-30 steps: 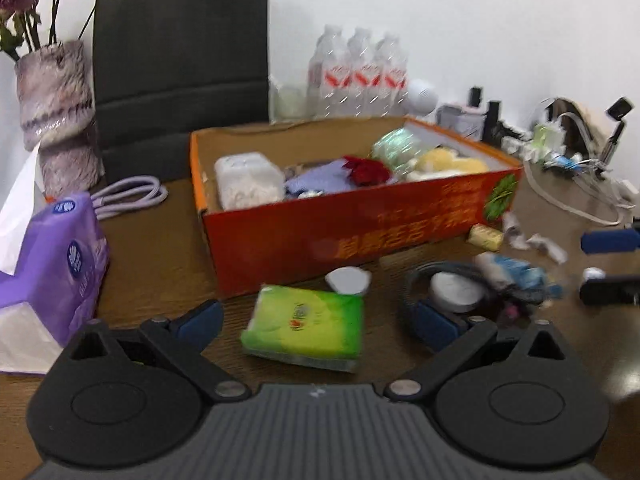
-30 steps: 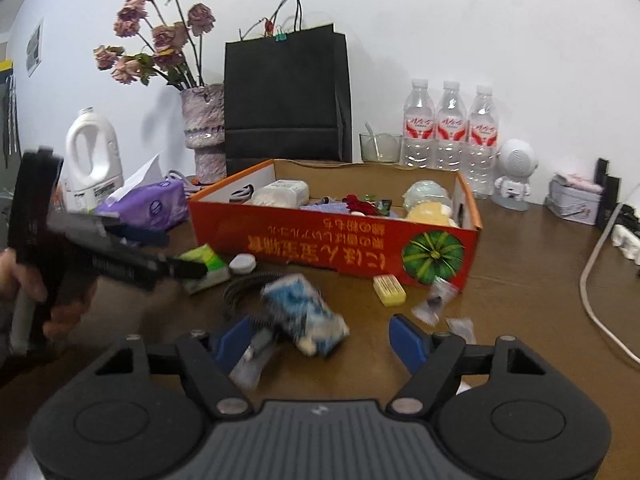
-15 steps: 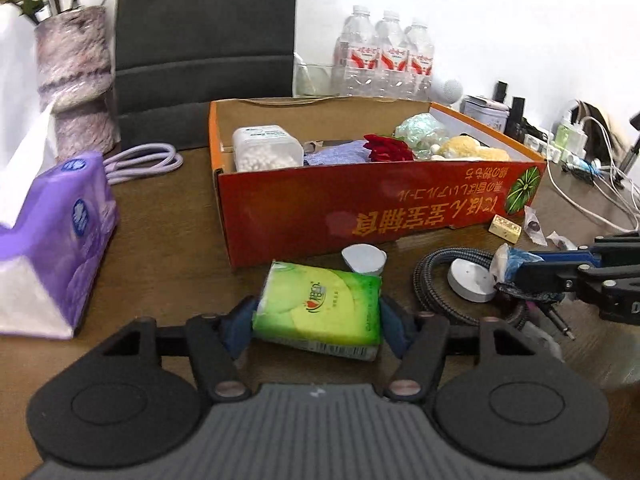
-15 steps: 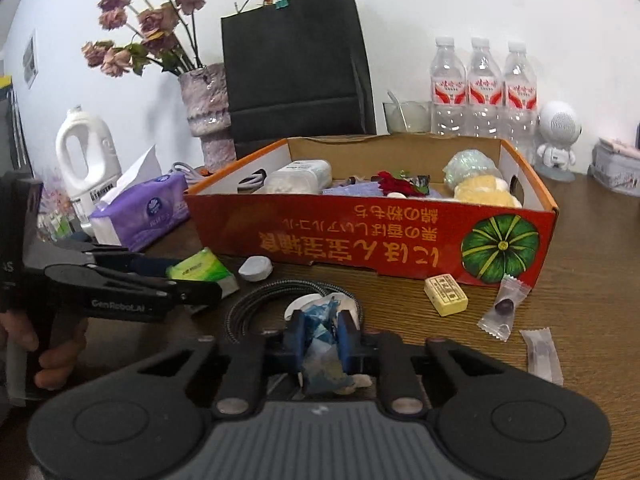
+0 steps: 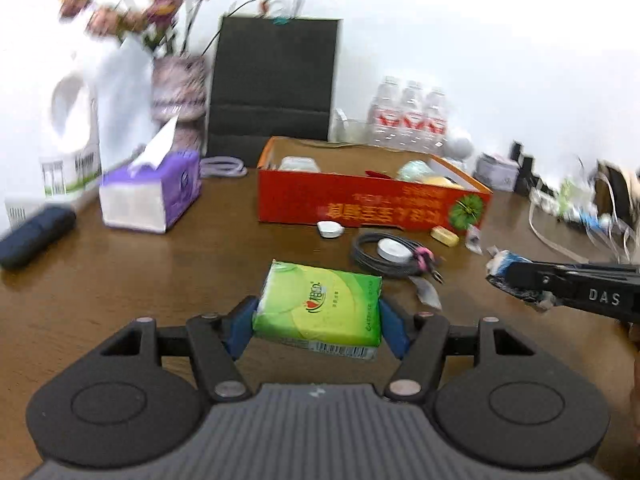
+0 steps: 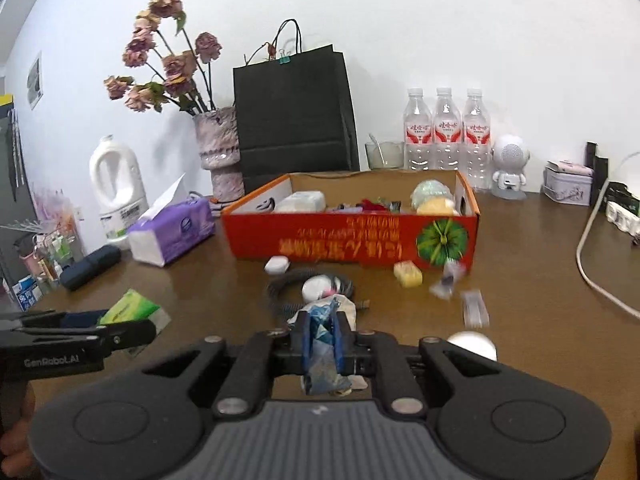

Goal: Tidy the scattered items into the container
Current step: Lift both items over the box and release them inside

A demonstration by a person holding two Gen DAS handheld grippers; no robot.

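My left gripper (image 5: 318, 320) is shut on a green tissue pack (image 5: 320, 306) and holds it above the brown table, in front of the orange cardboard box (image 5: 360, 204). My right gripper (image 6: 322, 340) is shut on a crumpled blue and white wrapper (image 6: 322, 344), also lifted, in front of the box (image 6: 352, 236). The box holds several items. On the table before it lie a white round cap (image 6: 277, 265), a coiled grey hose with a white disc (image 6: 312, 288), a yellow block (image 6: 408, 273) and two small sachets (image 6: 474, 308). The left gripper with the green pack (image 6: 128, 308) shows at the lower left of the right wrist view.
A purple tissue box (image 6: 172, 230), a dark case (image 6: 90, 267), a white jug (image 6: 114, 184), a vase of dried flowers (image 6: 218, 148), a black paper bag (image 6: 292, 116), three water bottles (image 6: 446, 128), a small white robot figure (image 6: 510, 166) and cables (image 6: 588, 256) ring the box.
Both grippers closed on their items and then lifted and drew back from the box. The green pack and the blue wrapper left the table with them.
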